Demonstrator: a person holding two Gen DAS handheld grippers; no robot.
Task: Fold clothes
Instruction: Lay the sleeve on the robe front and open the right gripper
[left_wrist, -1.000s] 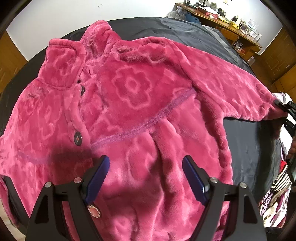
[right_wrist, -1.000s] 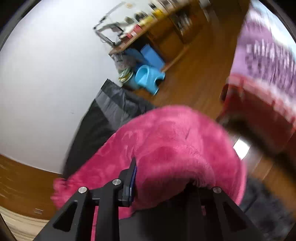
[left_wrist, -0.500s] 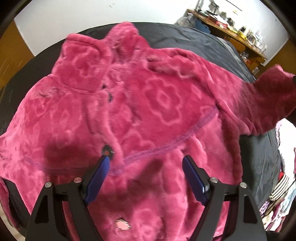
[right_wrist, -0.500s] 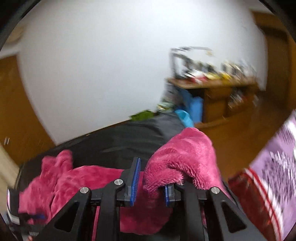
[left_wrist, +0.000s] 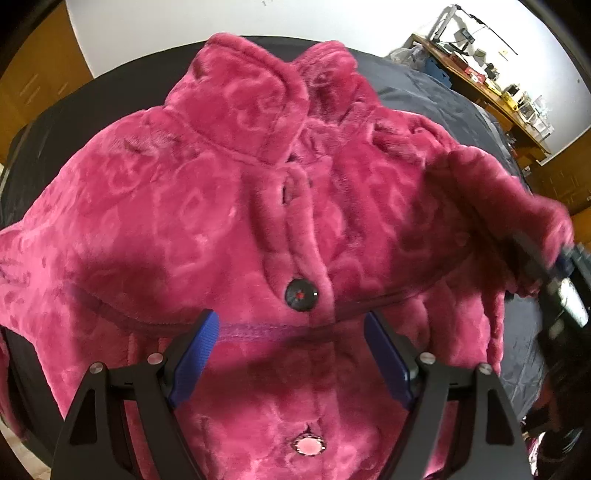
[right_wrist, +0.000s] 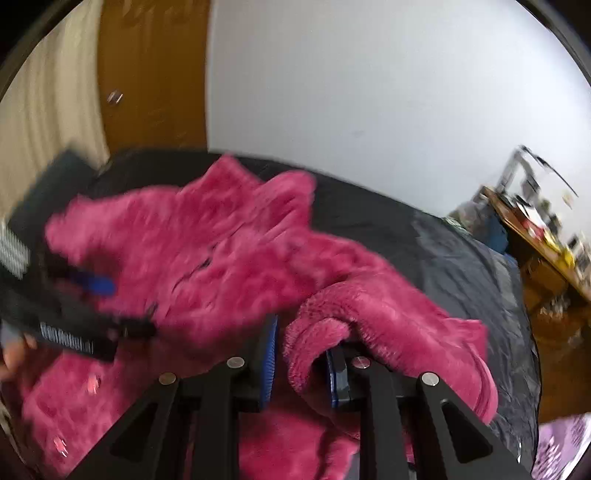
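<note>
A magenta fleece jacket (left_wrist: 207, 206) with an embossed flower pattern lies face up on a black sheet (left_wrist: 436, 96), collar at the far side. My left gripper (left_wrist: 291, 354) is open and empty, hovering over the button placket near a dark button (left_wrist: 301, 294). My right gripper (right_wrist: 301, 363) is shut on the cuff of the jacket's sleeve (right_wrist: 373, 321) and holds it lifted over the jacket's body. In the left wrist view the raised sleeve (left_wrist: 491, 199) and the right gripper show at the right edge. The left gripper shows blurred in the right wrist view (right_wrist: 81, 306).
A wooden desk (left_wrist: 491, 85) crowded with small items stands at the back right by the white wall. A wooden door (right_wrist: 151, 74) is at the back left. Patterned cloth (right_wrist: 561, 443) lies beyond the sheet's right edge.
My right gripper has carried the sleeve cuff up and leftward over the jacket's body. My left gripper has moved up the jacket toward the collar and stays open.
</note>
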